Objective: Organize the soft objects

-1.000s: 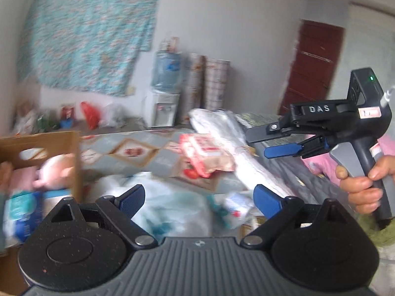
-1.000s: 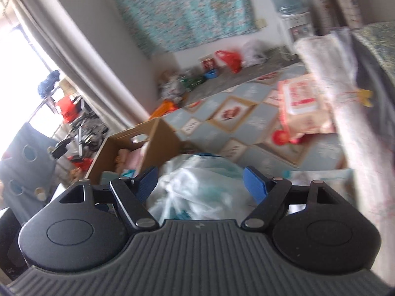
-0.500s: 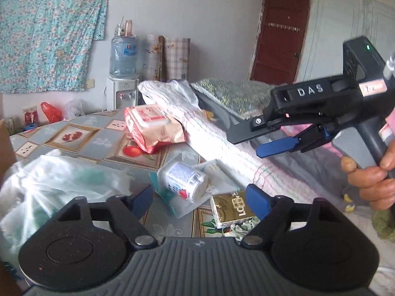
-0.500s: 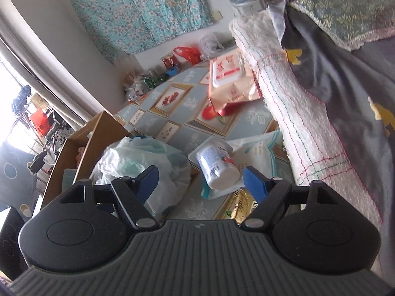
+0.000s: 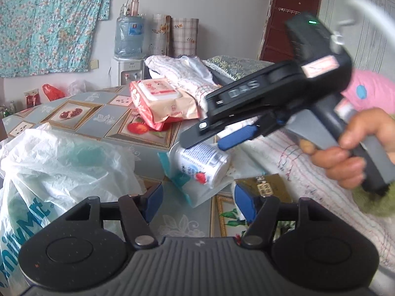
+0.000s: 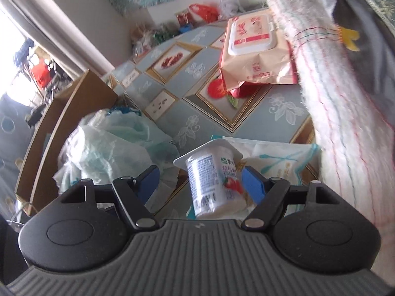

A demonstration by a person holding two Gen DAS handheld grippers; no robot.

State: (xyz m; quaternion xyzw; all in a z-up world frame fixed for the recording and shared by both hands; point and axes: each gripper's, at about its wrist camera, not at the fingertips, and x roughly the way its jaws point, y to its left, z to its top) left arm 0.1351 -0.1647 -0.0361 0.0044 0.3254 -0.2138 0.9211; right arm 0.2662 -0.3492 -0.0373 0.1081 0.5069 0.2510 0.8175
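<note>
Plainly light and thin-walled, yogurt cup (image 6: 214, 181) on its side atop flat teal-printed pouch (image 6: 284, 159), between spread pads of right gripper (image 6: 200, 185) without clear contact; best pinched gently mid-body, away from foil lid. Left gripper (image 5: 198, 203), just narrowed, holding nothing, aimed at same spot. Cluttered patterned tablecloth (image 5: 103, 120) beneath: wipes pack (image 5: 160, 98), plastic bag (image 5: 56, 167), rolled towel (image 6: 340, 93), cardboard box (image 6: 59, 133) at table's edge.
</note>
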